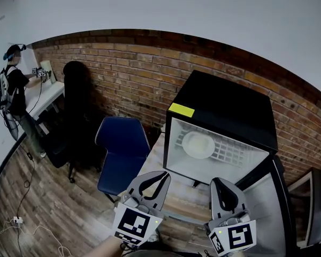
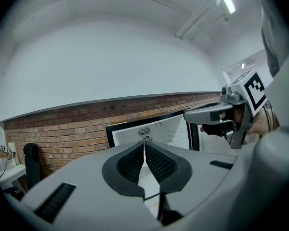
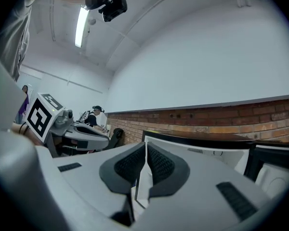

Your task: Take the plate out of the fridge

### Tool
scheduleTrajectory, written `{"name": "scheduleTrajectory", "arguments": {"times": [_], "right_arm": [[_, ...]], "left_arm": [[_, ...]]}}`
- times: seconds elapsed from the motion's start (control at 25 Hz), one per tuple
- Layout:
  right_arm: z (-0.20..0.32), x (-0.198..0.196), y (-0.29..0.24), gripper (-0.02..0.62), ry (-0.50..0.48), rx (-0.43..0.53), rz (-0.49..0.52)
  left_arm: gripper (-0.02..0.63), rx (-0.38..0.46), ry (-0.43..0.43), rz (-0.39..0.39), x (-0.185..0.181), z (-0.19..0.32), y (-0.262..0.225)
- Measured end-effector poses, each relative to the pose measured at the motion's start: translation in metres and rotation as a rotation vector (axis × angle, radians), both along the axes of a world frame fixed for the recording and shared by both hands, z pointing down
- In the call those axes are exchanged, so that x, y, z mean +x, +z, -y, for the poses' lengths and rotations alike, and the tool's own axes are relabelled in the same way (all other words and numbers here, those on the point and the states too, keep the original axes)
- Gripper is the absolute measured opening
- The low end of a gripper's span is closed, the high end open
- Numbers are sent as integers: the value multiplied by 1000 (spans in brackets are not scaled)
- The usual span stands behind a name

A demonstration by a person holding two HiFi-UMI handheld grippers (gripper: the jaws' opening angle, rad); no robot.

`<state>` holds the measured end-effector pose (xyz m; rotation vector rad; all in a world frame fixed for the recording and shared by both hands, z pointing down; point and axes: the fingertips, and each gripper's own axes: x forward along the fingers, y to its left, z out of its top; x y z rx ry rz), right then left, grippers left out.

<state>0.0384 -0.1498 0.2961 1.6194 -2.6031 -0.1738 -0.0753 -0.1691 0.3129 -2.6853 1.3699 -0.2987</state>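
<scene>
Jaws of both grippers are pressed together with nothing between them: our left gripper (image 1: 159,176) and right gripper (image 1: 220,183) hang side by side, well short of the small black box-shaped fridge (image 1: 224,106) on the wooden table (image 1: 184,199). Its door (image 1: 262,202) already stands open to the right. The round white plate (image 1: 198,144) lies untouched on the white wire shelf (image 1: 232,153) inside. We judge the task barely begun: we have yet to part a gripper's jaws, reach in, grip the plate's rim and bring it out. A blue chair (image 1: 120,143) stands left of the table.
</scene>
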Motion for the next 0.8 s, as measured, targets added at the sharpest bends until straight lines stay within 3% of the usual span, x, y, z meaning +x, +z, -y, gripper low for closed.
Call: {"name": "scheduleTrajectory", "arguments": {"times": [0.44,0.64,0.8], "right_arm": [[33,-1,-5,32,99,12,-14],[44,4,-3,32,104,4,-15],[51,9,-2,32,93,-3,-14]], "left_arm": [[22,8,79,-10,-7,38,-2],[23,6,90,11,-4,50,3],[23,-27,74,-24,1,58,3]]}}
